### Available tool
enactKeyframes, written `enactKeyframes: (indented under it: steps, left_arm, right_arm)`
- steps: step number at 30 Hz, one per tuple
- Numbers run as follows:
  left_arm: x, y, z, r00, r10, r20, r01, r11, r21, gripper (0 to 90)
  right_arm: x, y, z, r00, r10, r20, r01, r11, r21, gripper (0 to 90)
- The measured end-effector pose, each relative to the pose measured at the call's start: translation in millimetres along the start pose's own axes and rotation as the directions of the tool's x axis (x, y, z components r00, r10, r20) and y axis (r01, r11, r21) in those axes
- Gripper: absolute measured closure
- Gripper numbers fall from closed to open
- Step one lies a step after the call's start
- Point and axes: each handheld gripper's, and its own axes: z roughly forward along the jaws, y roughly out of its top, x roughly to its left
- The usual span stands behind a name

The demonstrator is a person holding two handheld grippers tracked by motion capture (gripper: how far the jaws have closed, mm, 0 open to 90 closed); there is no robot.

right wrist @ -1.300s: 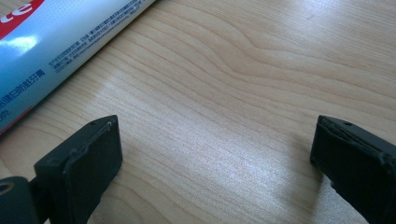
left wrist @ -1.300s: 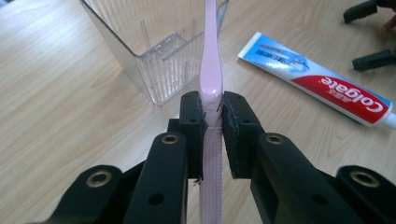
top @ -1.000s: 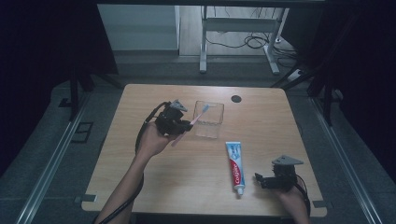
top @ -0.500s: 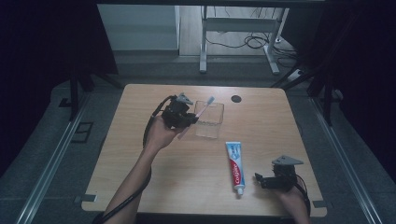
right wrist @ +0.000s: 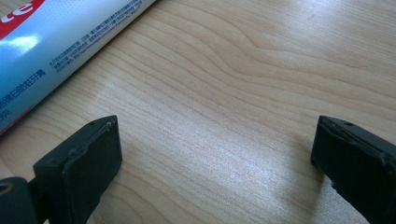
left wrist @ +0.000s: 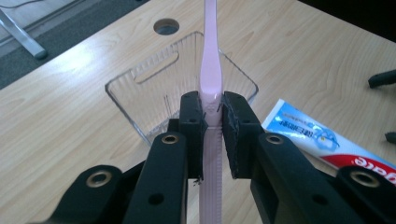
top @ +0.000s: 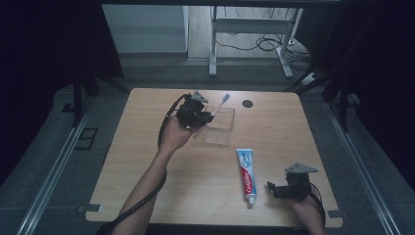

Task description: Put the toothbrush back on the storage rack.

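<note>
Pink toothbrush is clamped in the left gripper above the clear tray, unreleased; right gripper stands apart near the toothpaste.

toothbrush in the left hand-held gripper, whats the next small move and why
Probably lower the pink toothbrush into the clear tray and then open up. The left hand-held gripper clamps its handle, and the brush hangs over the tray without resting in it; the toothpaste lies apart on the table.

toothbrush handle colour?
Pale pink; the toothbrush shows best in the left gripper view, clamped in the left tongs.
</note>
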Motion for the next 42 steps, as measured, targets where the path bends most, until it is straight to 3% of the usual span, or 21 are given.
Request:
enactKeyframes:
  steps: [28, 42]
  left_arm:
    - [6.0, 27.4, 28.5, 0.9981, -0.032, -0.052, 0.027, 0.9955, -0.09, 78.9]
    - [9.1, 29.4, 51.7, 0.9952, -0.058, -0.079, 0.049, 0.9929, -0.108, 78.9]
  right_arm:
    - [-0.5, 0.4, 0.5, 1.0, -0.006, -0.007, 0.006, 1.0, 0.0, 1.1]
    - [-0.6, 0.5, 0.6, 0.9999, -0.009, -0.007, 0.009, 1.0, 0.0, 1.0]
